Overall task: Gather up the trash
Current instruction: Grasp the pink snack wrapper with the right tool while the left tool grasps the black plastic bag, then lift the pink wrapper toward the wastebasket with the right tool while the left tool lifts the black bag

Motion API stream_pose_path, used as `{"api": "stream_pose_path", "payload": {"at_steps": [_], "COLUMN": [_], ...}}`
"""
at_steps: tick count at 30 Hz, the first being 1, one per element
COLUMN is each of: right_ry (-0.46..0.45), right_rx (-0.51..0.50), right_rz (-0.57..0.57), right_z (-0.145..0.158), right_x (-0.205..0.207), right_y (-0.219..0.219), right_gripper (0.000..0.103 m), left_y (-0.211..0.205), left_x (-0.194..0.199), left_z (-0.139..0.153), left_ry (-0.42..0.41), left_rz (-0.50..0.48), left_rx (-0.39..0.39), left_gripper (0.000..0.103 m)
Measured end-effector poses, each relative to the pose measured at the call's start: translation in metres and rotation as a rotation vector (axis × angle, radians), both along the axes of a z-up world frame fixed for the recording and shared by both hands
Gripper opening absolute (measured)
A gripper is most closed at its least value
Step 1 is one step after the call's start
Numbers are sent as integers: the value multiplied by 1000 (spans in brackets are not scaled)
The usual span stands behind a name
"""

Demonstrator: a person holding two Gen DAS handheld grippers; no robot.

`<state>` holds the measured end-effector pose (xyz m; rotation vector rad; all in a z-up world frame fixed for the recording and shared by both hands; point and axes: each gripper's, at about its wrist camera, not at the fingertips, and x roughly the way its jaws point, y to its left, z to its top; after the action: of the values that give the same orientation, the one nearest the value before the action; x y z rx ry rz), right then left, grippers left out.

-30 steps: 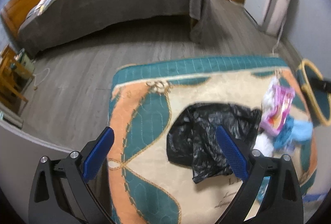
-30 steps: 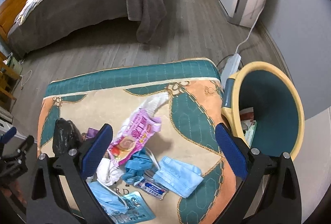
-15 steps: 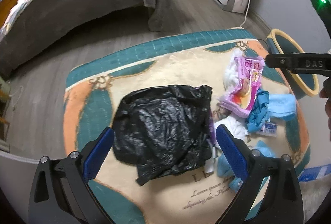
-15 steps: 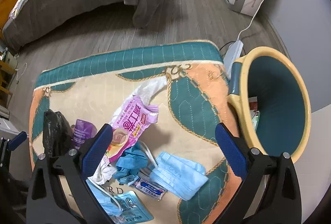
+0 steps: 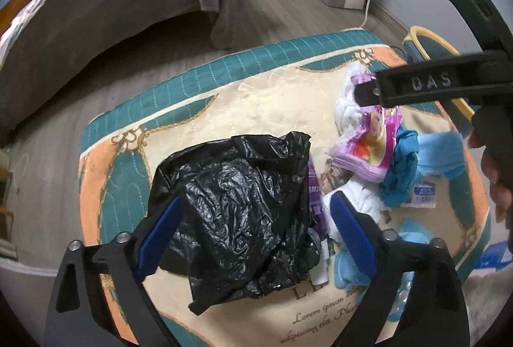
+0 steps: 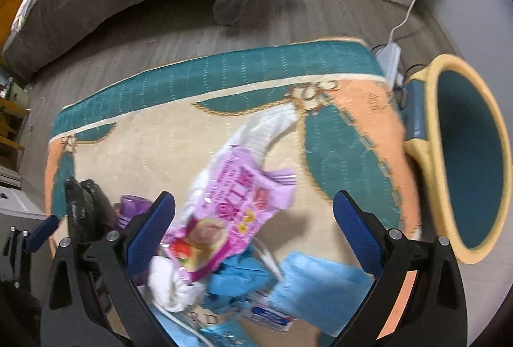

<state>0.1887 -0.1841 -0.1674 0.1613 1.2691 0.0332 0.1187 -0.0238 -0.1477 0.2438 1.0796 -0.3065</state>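
We count one crumpled black trash bag (image 5: 243, 206), one pink snack wrapper (image 6: 231, 218), one teal bin with yellow rim (image 6: 429, 173), all on or beside patterned rug (image 6: 224, 84). Left gripper (image 5: 256, 234) spread wide, empty, straddling bag. Right gripper (image 6: 253, 225) spread wide, empty, above wrapper. Only right view shows us bin interior and white power strip (image 6: 389, 55); only left view shows bag's full glossy, wrinkled face. Blue face masks (image 6: 320, 292) near wrapper; count unclear.

Right gripper (image 6: 253, 228) jaws apart above pink wrapper (image 6: 231, 215), somewhat blurred, bin (image 6: 461, 161) beside rug (image 6: 340, 148)
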Motion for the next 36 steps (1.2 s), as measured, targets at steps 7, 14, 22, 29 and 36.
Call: {"api": "stream_pose_path", "payload": {"at_steps": [7,14,22,29,36], "right_ry": [15,-74,-147,-245,-321], "right_rx": [49,57,71,61,55], "right_rz": [56,90,111,115,83], "right_z": [2,35,63,98,126], "right_x": [0,-4,-4,-7,-12], "right_y": [10,8,4,-8,-34], "right_gripper": [33,8,5,5,5], "left_y": [2,1,11,14,4], "left_x": [2,4,10,12,9], "left_z": [-2,14,39,79,107], "left_ry": [32,-9,-72,-165,-232], "left_rz": [-23,-33,8,30,7], "left_rx": [-7,2,-34,-102,-135], "left_gripper": [49,12,5,5,5]}}
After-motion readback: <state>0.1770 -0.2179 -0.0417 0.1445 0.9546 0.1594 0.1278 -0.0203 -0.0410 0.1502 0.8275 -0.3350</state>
